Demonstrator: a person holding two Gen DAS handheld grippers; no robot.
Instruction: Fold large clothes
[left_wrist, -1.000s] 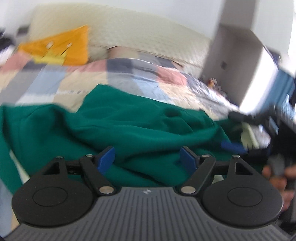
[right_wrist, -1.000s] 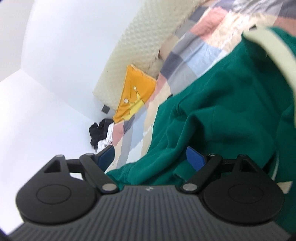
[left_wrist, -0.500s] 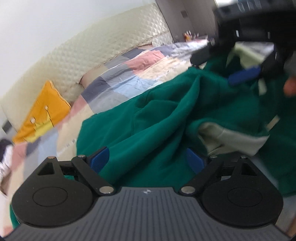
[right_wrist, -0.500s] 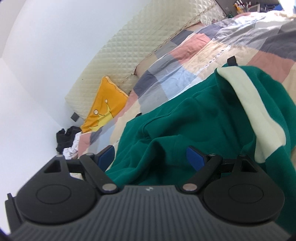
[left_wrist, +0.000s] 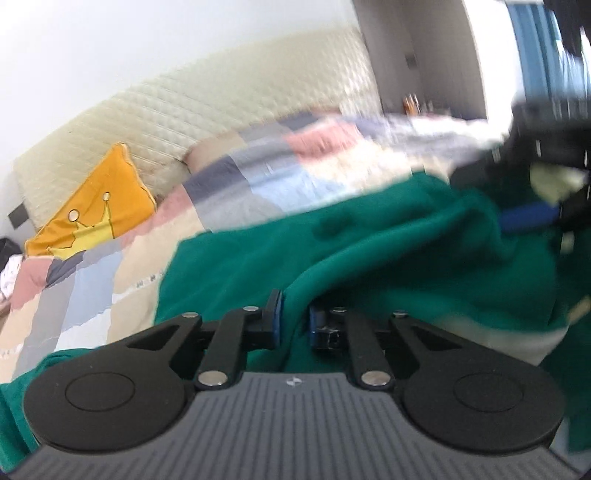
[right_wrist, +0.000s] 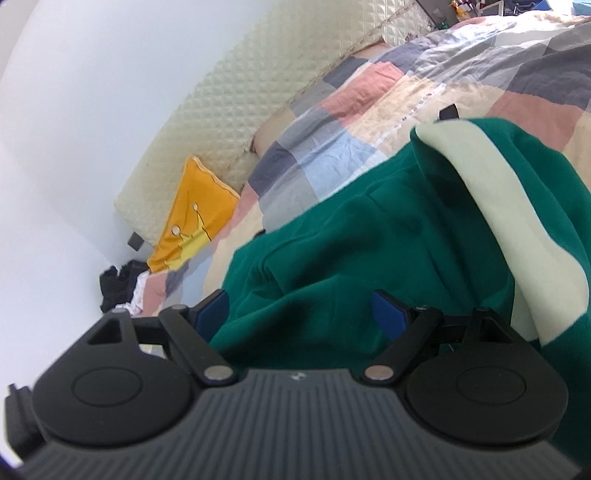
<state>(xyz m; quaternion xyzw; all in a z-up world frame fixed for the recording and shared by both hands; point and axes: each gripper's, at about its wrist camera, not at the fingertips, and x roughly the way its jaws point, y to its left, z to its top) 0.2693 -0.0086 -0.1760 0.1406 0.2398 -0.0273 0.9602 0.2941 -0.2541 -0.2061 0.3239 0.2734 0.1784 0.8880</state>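
A large dark green garment (left_wrist: 369, 258) with a pale cream lining (right_wrist: 491, 206) lies crumpled on the patchwork bed cover (left_wrist: 258, 184). My left gripper (left_wrist: 293, 325) is closing at the garment's near edge, and its blue pads pinch a fold of green cloth. In the right wrist view my right gripper (right_wrist: 299, 317) stands wide open over the garment (right_wrist: 351, 258); green cloth lies between its fingers, but the pads do not press on it. One blue pad (left_wrist: 528, 216) of that gripper shows at the right of the left wrist view, beside the cream lining.
An orange cushion (left_wrist: 96, 206) with a crown print leans on the quilted cream headboard (left_wrist: 184, 122) at the bed's far end. Dark and white clothes (right_wrist: 118, 284) lie piled in the corner by the white wall. A doorway and a blue curtain (left_wrist: 535, 62) stand at the right.
My left gripper has gone from wide open to nearly shut, pinching a green fold, and it has rolled and shifted along the garment. The right gripper stayed open and moved slightly.
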